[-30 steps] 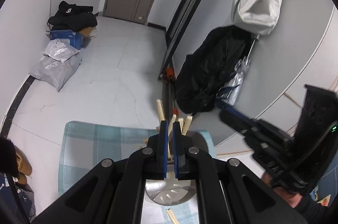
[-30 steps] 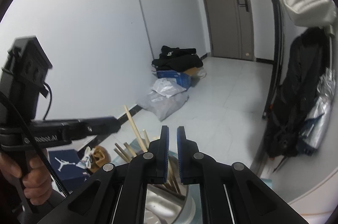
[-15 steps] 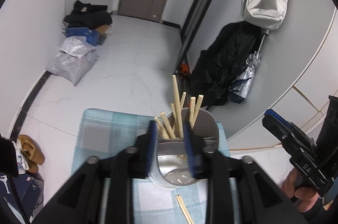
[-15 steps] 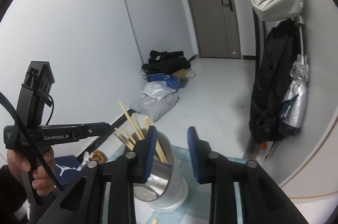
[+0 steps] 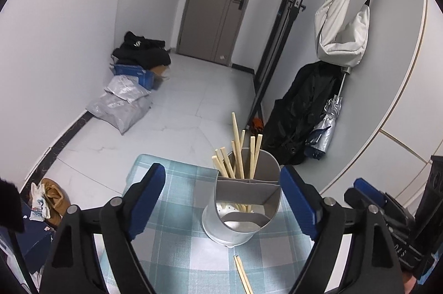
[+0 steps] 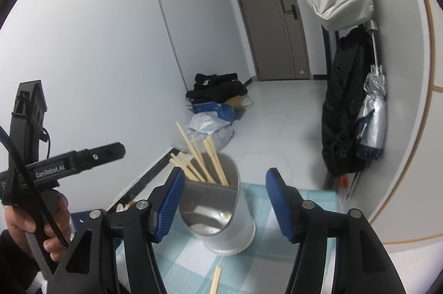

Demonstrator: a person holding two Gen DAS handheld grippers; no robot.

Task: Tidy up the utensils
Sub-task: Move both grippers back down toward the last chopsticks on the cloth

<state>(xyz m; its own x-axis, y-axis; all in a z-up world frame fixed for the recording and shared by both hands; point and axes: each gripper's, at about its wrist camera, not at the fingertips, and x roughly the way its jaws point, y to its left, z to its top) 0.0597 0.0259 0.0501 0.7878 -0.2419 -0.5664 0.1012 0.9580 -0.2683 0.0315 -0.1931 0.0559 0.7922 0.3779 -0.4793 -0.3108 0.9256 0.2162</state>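
Note:
A grey metal utensil holder [image 5: 243, 208] with inner dividers stands on a blue checked tablecloth [image 5: 171, 244]. Several wooden chopsticks [image 5: 238, 155] stand in its far compartment. It also shows in the right wrist view [image 6: 218, 213] with the chopsticks [image 6: 199, 161]. A loose chopstick [image 5: 243, 274] lies on the cloth in front of the holder, also seen in the right wrist view [image 6: 214, 280]. My left gripper [image 5: 221, 199] is open wide and empty, jaws either side of the holder. My right gripper [image 6: 224, 202] is open and empty too, just before the holder.
The table's far edge drops to a white tiled floor [image 5: 180, 127]. Bags and boxes [image 5: 124, 100] lie by the left wall. A black coat and umbrella [image 5: 310, 114] hang at the right. Shoes [image 5: 49, 199] sit below the table's left side.
Both grippers went from shut to wide open and drew back. The chopsticks they held now stand in the holder.

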